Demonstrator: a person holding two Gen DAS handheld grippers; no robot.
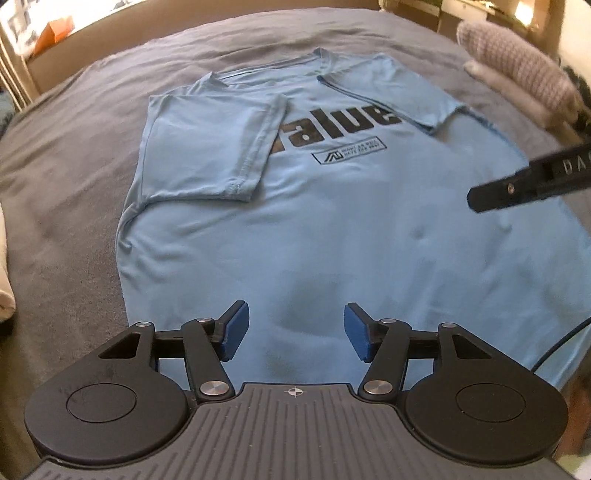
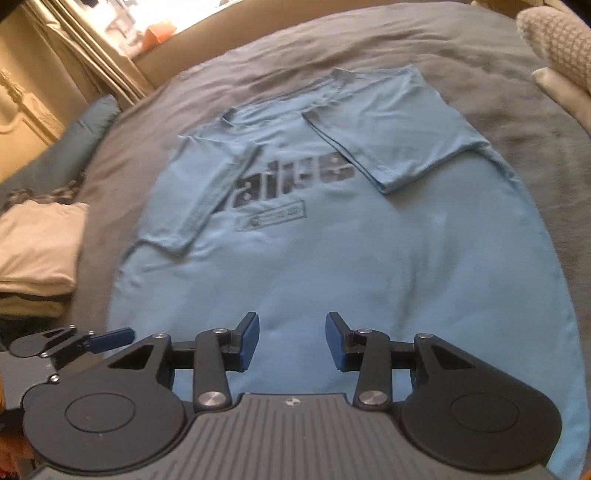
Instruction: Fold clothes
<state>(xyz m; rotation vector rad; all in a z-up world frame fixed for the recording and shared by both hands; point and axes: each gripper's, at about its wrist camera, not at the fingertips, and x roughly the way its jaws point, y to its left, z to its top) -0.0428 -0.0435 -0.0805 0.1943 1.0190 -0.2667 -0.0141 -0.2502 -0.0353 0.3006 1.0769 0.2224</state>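
Daylight glares from the far window (image 2: 122,22); the fisheye bends the edges, and the right wrist view looks slightly motion-blurred.

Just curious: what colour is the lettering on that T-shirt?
Black, on the light blue T-shirt; lettering clearest in the left wrist view.

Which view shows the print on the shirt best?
The left wrist view: the print on the shirt is sharp there, its big letters readable, with the small boxed logo clear beneath. The right wrist view shows the same print blurred, letters smeared, and one sleeve covering its end.
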